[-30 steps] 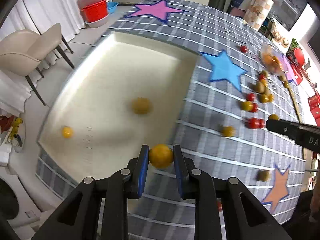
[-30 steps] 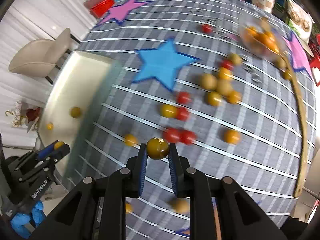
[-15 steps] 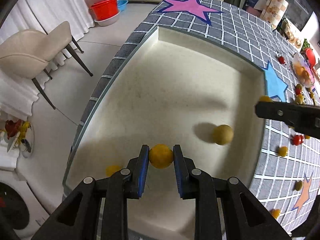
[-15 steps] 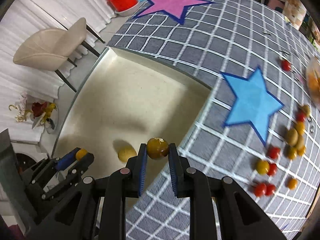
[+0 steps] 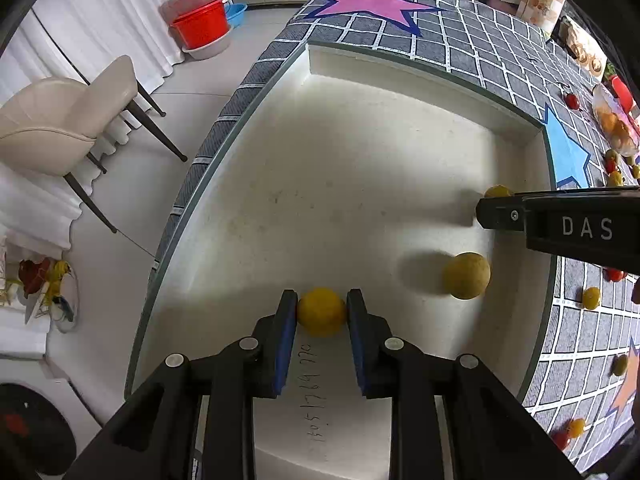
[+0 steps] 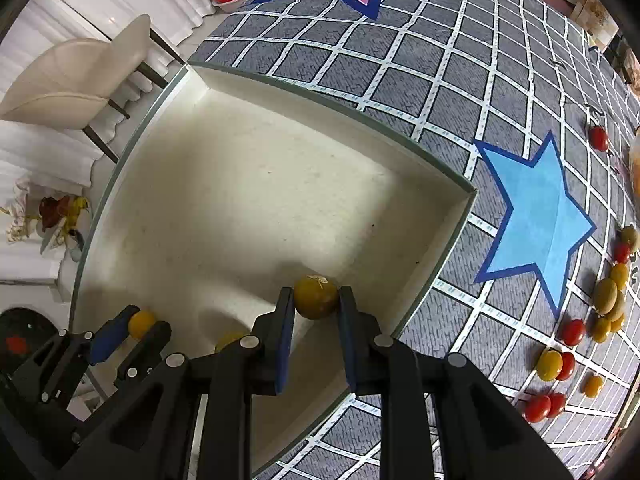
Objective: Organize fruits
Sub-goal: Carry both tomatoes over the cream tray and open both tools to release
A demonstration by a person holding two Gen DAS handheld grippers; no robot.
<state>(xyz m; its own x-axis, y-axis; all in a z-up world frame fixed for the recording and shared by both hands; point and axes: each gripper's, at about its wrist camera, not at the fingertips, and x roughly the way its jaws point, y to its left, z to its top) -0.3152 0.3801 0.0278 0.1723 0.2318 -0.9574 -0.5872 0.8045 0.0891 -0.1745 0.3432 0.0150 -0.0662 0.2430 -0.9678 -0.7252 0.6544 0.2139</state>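
A white tray [image 5: 420,68] lies at the left end of the checked grey tablecloth [image 6: 400,64]. Over the tray's near part, my left gripper [image 5: 321,316] is shut on a round yellow fruit [image 5: 321,312]. The right wrist view shows this left gripper [image 6: 140,324] low at the left. My right gripper [image 6: 316,300] points down inside the tray's near right corner. A dull yellow-green fruit [image 6: 316,298] sits between its blue pads, still touching them as the jaws are opening. One loose yellow-brown fruit [image 5: 466,276] rests on the tray floor between the two grippers.
Several red and yellow small fruits [image 6: 560,364] lie scattered on the cloth right of the blue star [image 6: 536,216]. The tray's wall [image 6: 452,240] stands close to the right gripper. A beige chair [image 5: 60,120] and red basin [image 5: 200,26] stand on the floor beyond the table's edge.
Both grippers carried their fruits leftward from above the cloth to over the tray and came lower. The left one has held still for the last half second.
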